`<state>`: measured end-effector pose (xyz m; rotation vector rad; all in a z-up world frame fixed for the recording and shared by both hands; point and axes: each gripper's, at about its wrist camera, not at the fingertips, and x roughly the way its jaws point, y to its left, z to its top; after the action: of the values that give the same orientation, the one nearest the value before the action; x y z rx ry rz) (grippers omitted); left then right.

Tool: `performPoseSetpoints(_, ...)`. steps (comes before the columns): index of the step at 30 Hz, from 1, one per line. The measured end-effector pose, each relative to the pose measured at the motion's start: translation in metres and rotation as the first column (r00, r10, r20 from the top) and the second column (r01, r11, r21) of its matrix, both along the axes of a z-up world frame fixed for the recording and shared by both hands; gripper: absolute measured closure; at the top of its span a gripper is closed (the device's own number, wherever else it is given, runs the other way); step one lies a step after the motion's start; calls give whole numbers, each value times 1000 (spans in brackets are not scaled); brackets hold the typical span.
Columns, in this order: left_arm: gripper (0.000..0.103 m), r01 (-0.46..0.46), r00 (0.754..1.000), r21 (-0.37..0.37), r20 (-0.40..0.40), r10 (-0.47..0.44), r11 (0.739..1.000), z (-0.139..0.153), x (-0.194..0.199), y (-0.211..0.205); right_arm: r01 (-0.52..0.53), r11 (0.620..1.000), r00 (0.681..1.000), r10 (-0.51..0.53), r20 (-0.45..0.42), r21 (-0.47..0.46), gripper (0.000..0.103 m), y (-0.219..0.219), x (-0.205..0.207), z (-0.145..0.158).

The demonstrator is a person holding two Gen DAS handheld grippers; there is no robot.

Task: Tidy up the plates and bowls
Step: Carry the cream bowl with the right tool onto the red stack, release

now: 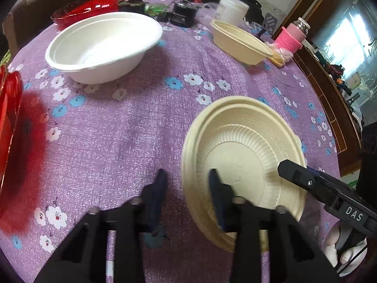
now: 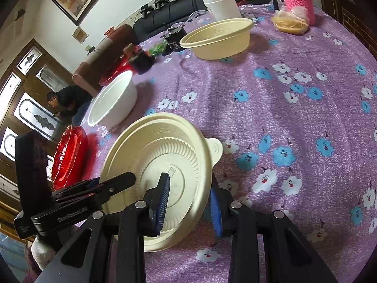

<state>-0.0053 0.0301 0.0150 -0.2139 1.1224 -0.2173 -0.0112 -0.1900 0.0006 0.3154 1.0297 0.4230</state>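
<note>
A cream ribbed plate (image 1: pixel 245 151) lies on the purple flowered tablecloth; it also shows in the right wrist view (image 2: pixel 162 151). My left gripper (image 1: pixel 187 181) is open, its right finger over the plate's left rim and its left finger over the cloth. My right gripper (image 2: pixel 190 188) is open and straddles the plate's right rim, one finger over the plate's middle, one outside the rim. A white bowl (image 1: pixel 103 44) (image 2: pixel 113 103) stands upright at the far left. A cream bowl (image 1: pixel 240 40) (image 2: pixel 219 37) stands at the back.
Red glass dishes sit at the table's left edge (image 1: pixel 9 122) (image 2: pixel 68 158) and at the back (image 1: pixel 87 7). A black jar (image 1: pixel 183 15), a white tub (image 1: pixel 233 8) and a pink-sleeved bottle (image 1: pixel 292 35) stand along the back. The table's wooden rim (image 1: pixel 329 99) curves at the right.
</note>
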Motion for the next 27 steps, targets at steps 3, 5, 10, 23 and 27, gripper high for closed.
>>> performPoseSetpoints(3, 87, 13, 1000, -3, 1, -13, 1000, -1, -1, 0, -13, 1000, 1000, 13, 17, -23, 79, 6, -3, 2)
performPoseSetpoints(5, 87, 0, 1000, -2, 8, 0, 1000, 1, -4, 4, -16, 999, 999, 17, 29, -40, 84, 10, -6, 5)
performPoseSetpoints(10, 87, -23, 999, -31, 37, 24, 999, 15, -19, 18, -29, 999, 997, 32, 66, -42, 85, 19, -14, 19)
performPoseSetpoints(23, 86, -209, 953, -36, 215, 211, 977, 91, -62, 131, -166, 986, 971, 162, 175, 8, 85, 129, -6, 81)
performPoseSetpoints(27, 86, -296, 930, -10, 225, 291, 955, 97, -65, 178, -232, 972, 958, 222, 181, 36, 85, 186, 8, 89)
